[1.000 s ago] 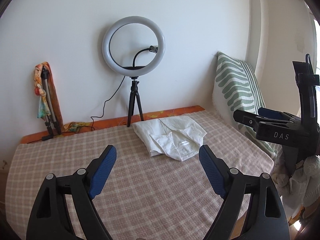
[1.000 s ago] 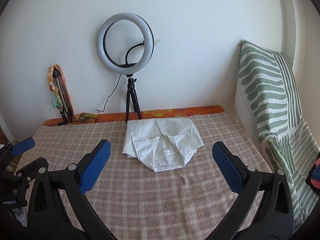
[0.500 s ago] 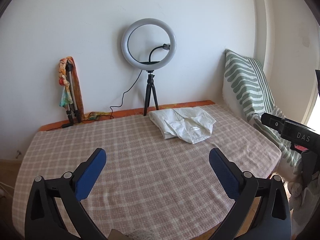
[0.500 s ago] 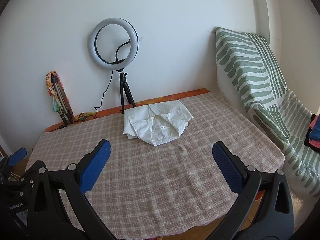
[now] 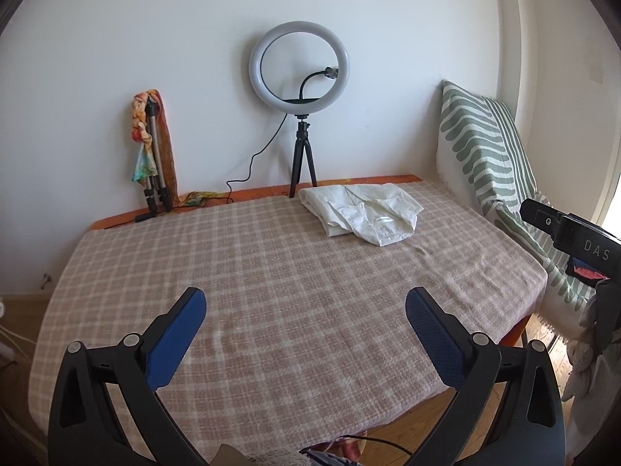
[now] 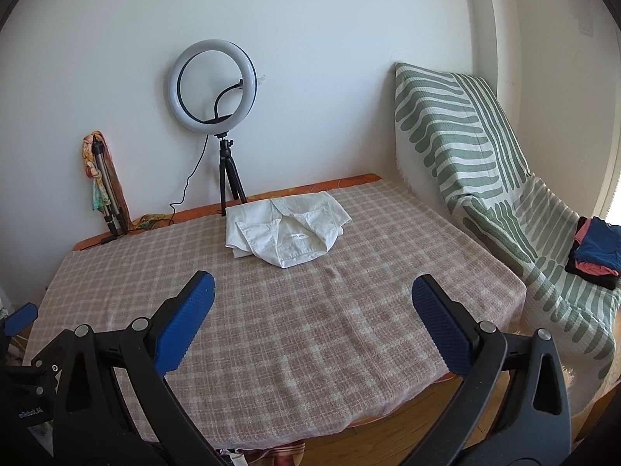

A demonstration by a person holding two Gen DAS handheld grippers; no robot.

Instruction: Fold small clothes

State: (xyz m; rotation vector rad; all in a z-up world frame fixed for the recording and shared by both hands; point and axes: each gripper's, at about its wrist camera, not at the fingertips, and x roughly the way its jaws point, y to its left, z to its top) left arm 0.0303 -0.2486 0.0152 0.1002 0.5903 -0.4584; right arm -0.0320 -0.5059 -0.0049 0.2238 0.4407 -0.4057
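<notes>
A folded white shirt lies at the far side of the table, which is covered by a pink-and-white checked cloth. My left gripper stands wide open over the table's near half, well short of the shirt, with nothing between its blue pads. My right gripper is also wide open and empty, above the cloth's near part. The right gripper's black body shows at the right edge of the left wrist view.
A ring light on a small tripod stands by the wall behind the shirt. A folded tripod with a scarf leans at the back left. A green-striped throw covers a seat at right, with a stack of clothes on it.
Both grippers have drawn back from the shirt toward the table's near edge, so the shirt looks smaller and farther. The left jaws have spread a little wider.
</notes>
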